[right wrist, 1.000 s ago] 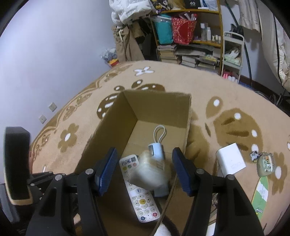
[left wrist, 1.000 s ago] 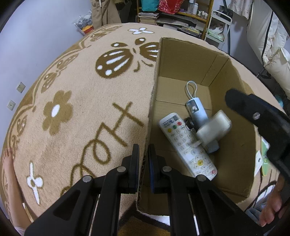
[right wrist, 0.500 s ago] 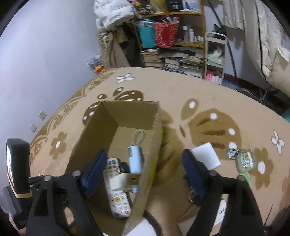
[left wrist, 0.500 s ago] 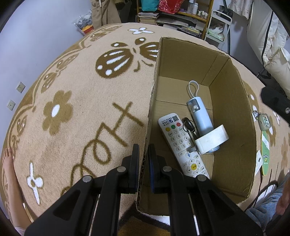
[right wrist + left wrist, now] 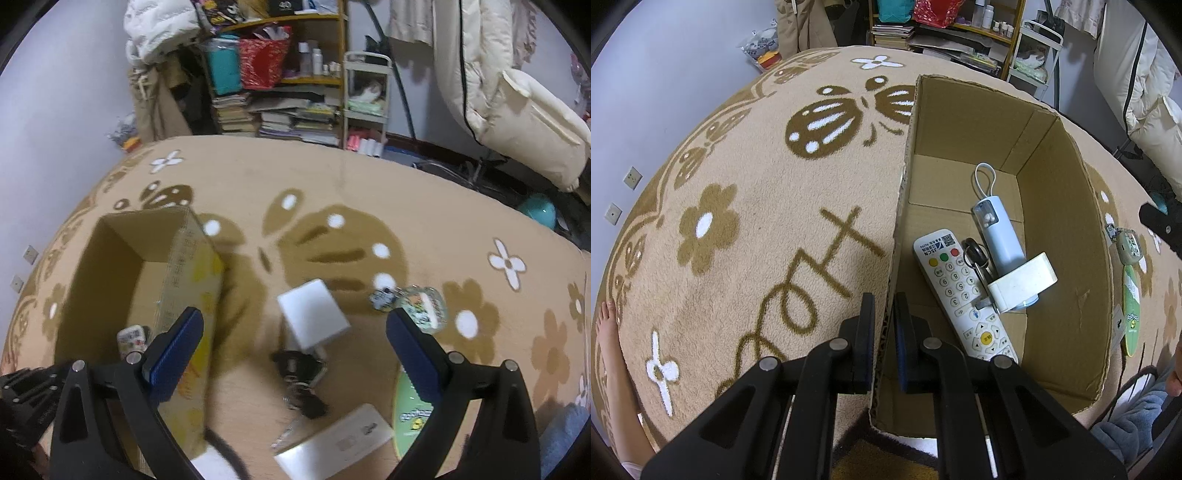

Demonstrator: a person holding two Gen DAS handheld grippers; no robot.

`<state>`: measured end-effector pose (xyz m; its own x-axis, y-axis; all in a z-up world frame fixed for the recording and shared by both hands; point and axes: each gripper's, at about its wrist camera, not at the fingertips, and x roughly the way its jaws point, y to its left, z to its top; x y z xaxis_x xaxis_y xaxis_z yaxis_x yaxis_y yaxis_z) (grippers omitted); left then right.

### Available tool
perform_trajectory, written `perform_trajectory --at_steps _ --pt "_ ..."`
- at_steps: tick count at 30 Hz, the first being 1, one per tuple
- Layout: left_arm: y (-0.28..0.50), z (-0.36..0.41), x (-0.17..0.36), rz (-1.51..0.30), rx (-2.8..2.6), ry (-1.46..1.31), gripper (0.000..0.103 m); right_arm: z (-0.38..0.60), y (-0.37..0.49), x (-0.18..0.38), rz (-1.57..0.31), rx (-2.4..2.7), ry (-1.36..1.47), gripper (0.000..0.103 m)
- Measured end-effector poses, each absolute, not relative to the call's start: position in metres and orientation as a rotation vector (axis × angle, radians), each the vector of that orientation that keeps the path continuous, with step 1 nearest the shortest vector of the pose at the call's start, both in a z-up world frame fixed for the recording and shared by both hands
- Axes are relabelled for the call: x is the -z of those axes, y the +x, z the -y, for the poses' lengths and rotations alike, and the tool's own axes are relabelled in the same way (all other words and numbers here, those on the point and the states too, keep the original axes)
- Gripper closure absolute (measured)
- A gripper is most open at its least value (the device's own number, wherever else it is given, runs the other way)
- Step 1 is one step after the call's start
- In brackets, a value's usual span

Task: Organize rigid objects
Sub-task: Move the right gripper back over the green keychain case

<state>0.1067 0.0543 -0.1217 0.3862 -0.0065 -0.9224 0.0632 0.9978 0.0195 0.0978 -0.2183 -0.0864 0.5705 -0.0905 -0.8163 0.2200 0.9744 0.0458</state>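
Note:
An open cardboard box [image 5: 1067,229] sits on the rug. My left gripper [image 5: 884,325] is shut on its left wall. Inside lie a white remote [image 5: 964,295], a light blue tube with a loop [image 5: 999,232], dark keys [image 5: 975,256] and a white adapter block [image 5: 1021,282] resting across them. My right gripper [image 5: 295,354] is wide open and empty, right of the box [image 5: 110,266], above a white square box [image 5: 314,315], a black key bunch [image 5: 301,382], a white flat card [image 5: 336,439], a keychain charm [image 5: 419,304] and a green oval tag [image 5: 410,417].
The tan patterned rug [image 5: 746,221] covers the floor. Bookshelves and a cart [image 5: 295,85] stand against the far wall, and a white chair [image 5: 517,103] at right. A bare foot [image 5: 607,332] rests at the rug's left edge.
The white adapter block dropped from my right gripper and landed in the box. My right gripper swung right, out over the loose items on the rug. The left gripper stayed put.

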Motion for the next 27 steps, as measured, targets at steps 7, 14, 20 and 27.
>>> perform_trajectory --at_steps 7,14,20,27 --pt "0.107 -0.055 0.121 -1.175 0.046 0.053 0.093 0.249 0.094 0.105 -1.012 0.273 0.16 0.0" --pt "0.107 -0.055 0.121 -1.174 0.045 0.054 0.093 0.283 0.094 0.115 -1.025 0.33 0.178 0.0" --pt "0.106 -0.055 0.122 -1.174 0.045 0.06 0.093 0.306 0.096 0.125 -1.026 0.347 0.223 0.0" --pt "0.106 -0.055 0.122 -1.174 0.043 0.07 0.093 0.32 0.104 0.142 -1.016 0.337 0.26 0.0"
